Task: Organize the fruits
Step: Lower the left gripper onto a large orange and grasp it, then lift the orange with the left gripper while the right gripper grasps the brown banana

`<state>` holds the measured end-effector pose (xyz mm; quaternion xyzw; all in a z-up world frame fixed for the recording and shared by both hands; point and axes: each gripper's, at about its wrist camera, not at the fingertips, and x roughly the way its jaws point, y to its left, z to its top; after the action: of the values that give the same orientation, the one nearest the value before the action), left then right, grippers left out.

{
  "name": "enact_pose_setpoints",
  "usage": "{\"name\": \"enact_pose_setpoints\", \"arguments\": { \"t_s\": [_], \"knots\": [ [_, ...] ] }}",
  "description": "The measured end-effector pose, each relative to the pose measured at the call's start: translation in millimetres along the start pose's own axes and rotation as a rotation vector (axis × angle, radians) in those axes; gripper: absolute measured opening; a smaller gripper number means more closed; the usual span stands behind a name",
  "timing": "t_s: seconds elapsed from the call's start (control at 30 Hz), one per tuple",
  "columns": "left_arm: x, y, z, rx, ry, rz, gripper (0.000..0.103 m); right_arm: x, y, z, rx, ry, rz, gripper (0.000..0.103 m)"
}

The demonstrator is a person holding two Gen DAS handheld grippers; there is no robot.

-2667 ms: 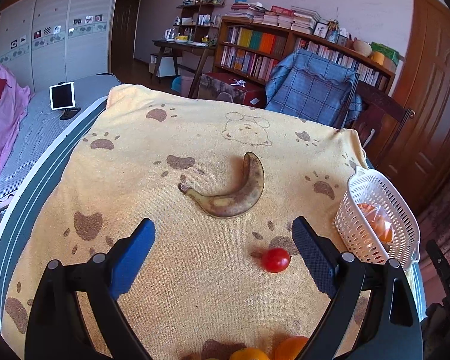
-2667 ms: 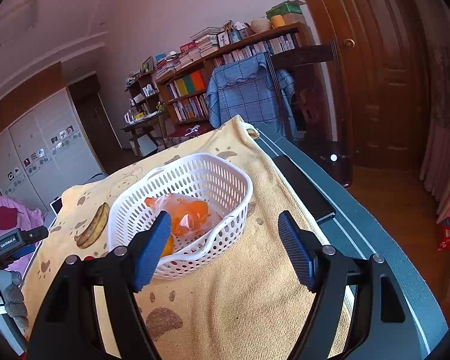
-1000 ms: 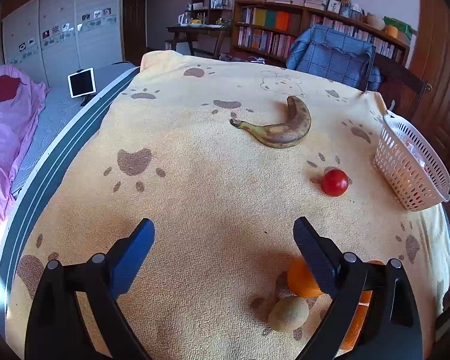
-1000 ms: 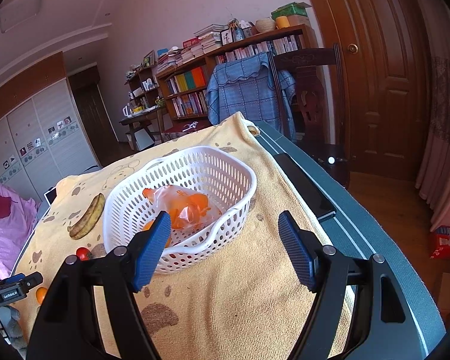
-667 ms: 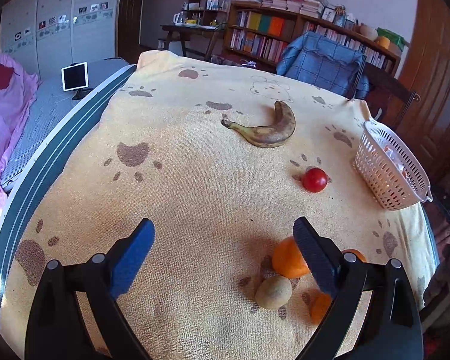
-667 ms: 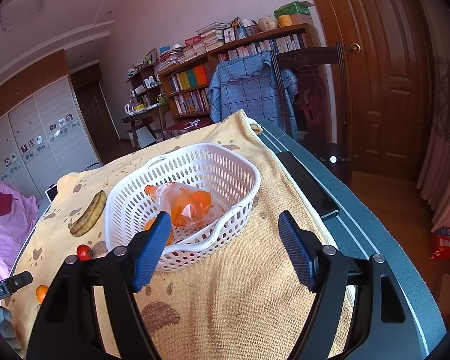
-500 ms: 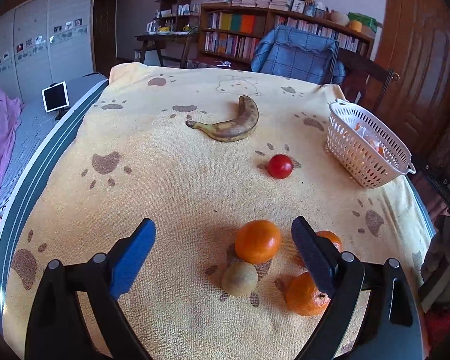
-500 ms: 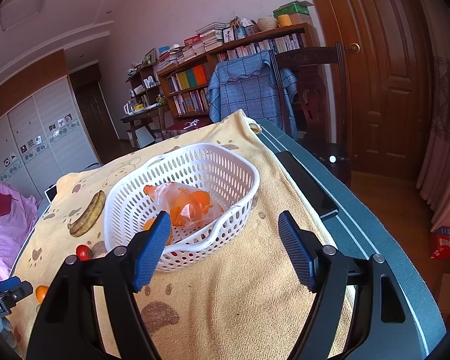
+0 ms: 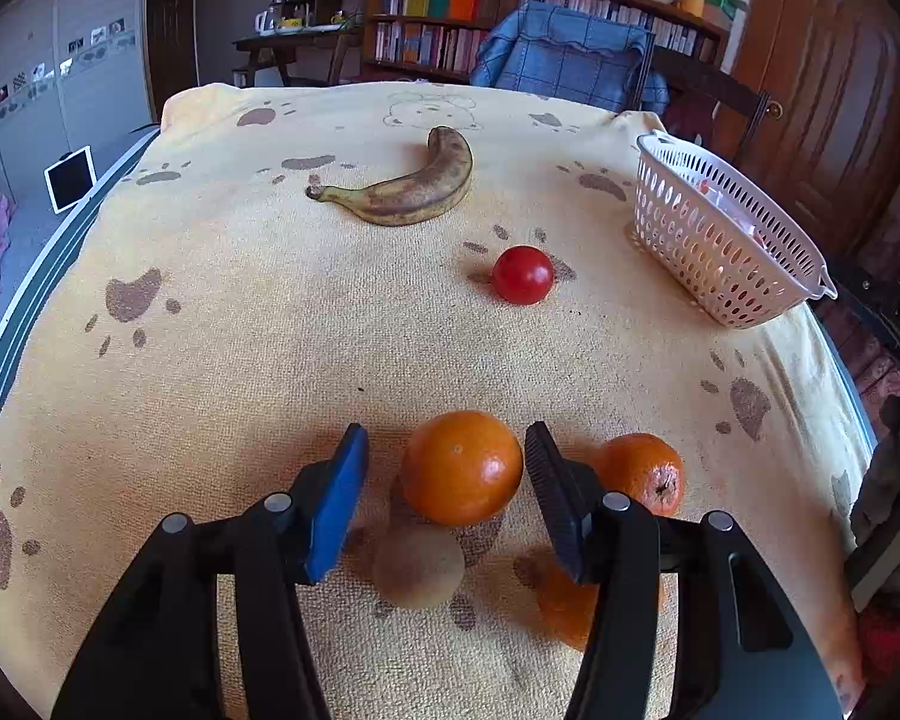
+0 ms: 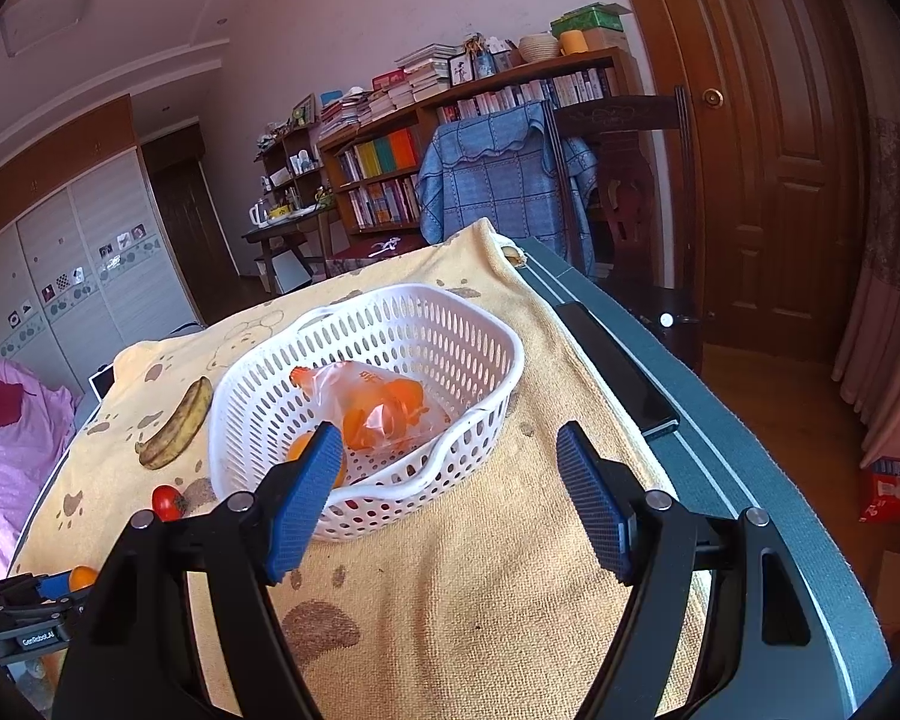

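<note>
Your left gripper (image 9: 447, 468) has its jaws closing around the orange (image 9: 461, 467). The right pad sits at or just beside the peel, while the left pad shows a gap, so nothing is gripped yet. The orange rests on the yellow towel (image 9: 240, 360) covering the worktop, at about 6 o'clock in the left wrist view, with a brown kiwi (image 9: 417, 565) touching it or just beside it nearer the camera. A second orange (image 9: 642, 471) lies at 3 o'clock of it, and a third one (image 9: 561, 609) shows partly behind the right finger.

The orange will probably feel firm, moderately heavy and a little slick; being round, it may roll, so take it across its widest middle and squeeze gently. It looks bright, glossy and dimpled, with a small stem mark facing up.

Up the towel lie a red tomato (image 9: 522, 275) at 12 o'clock and a spotted banana (image 9: 411, 192) beyond it. The white basket (image 9: 714, 240) stands at 2 o'clock.

Your right gripper (image 10: 450, 495) hovers with jaws wide apart and empty, the basket's near rim just ahead of it; a bag of oranges (image 10: 378, 414) lies inside.
</note>
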<state>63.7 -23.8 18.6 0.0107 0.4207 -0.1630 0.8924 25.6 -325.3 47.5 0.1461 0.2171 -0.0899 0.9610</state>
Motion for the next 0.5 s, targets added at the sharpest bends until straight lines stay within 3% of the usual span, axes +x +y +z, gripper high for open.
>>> {"name": "enact_pose_setpoints", "arguments": {
  "t_s": [0.17,0.3,0.5],
  "knots": [
    [3,0,-3,-0.009,-0.007,-0.027,0.037,1,1,-1,-0.007,0.002,-0.006,0.075],
    [1,3,-5,-0.025,-0.023,-0.040,0.037,2,4,-3,-0.023,-0.001,-0.019,0.075],
    [-10,10,-5,-0.059,-0.086,0.003,0.037,1,15,-6,-0.085,-0.029,-0.058,0.075]
  ]
}}
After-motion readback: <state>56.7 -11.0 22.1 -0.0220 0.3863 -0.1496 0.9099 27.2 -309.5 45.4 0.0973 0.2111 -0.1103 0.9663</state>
